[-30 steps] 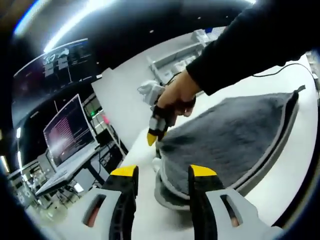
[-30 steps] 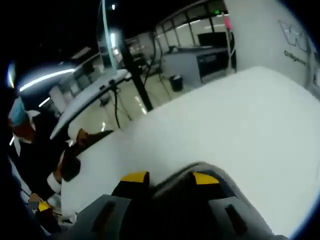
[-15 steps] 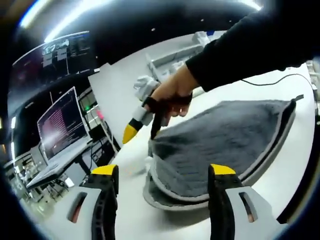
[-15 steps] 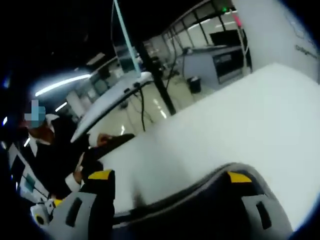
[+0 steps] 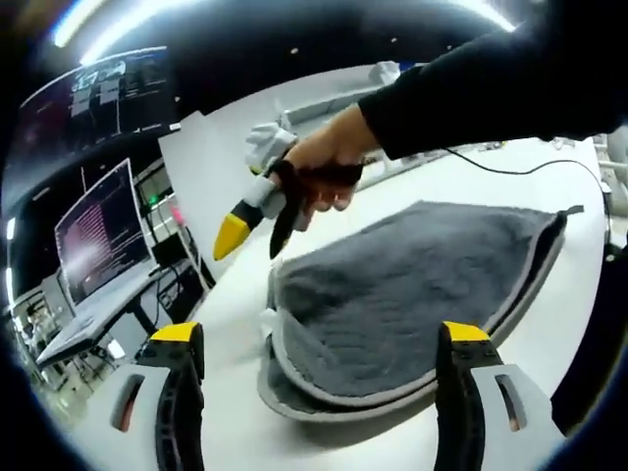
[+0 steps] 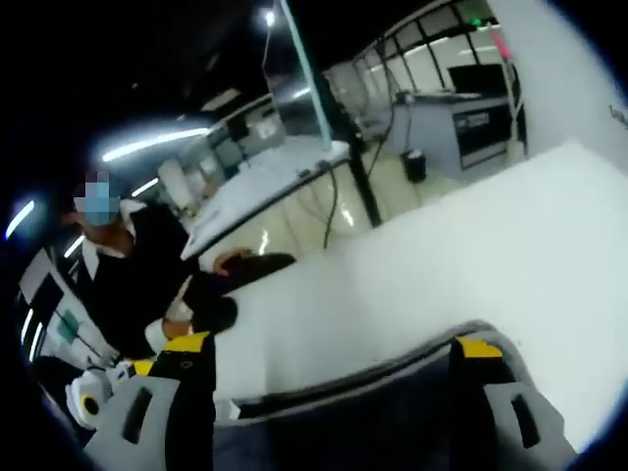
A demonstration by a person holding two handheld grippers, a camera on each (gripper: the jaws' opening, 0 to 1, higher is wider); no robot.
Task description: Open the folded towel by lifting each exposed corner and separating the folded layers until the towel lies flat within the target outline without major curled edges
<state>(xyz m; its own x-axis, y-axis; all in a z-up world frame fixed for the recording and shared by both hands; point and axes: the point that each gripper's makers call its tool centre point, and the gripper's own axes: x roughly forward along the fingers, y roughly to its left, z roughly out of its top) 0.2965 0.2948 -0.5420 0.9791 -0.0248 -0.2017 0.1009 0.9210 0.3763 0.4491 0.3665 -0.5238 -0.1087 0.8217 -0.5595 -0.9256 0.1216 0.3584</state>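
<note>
Both grippers, left (image 5: 312, 343) and right (image 6: 334, 348), have opened and released the towel (image 5: 392, 294); it looks still folded. Next, grasp an exposed corner.

Your left gripper (image 5: 314, 339) has its jaws wide apart over the folded grey towel (image 5: 412, 289) on the white table (image 5: 510, 186), your right gripper (image 5: 257, 211) hovering just beyond the towel's corner.

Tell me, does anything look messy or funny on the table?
Nothing is spilled or broken. The grey towel is just folded in layers, not flat yet, on the white table. Both grippers, left and right, are open.
</note>
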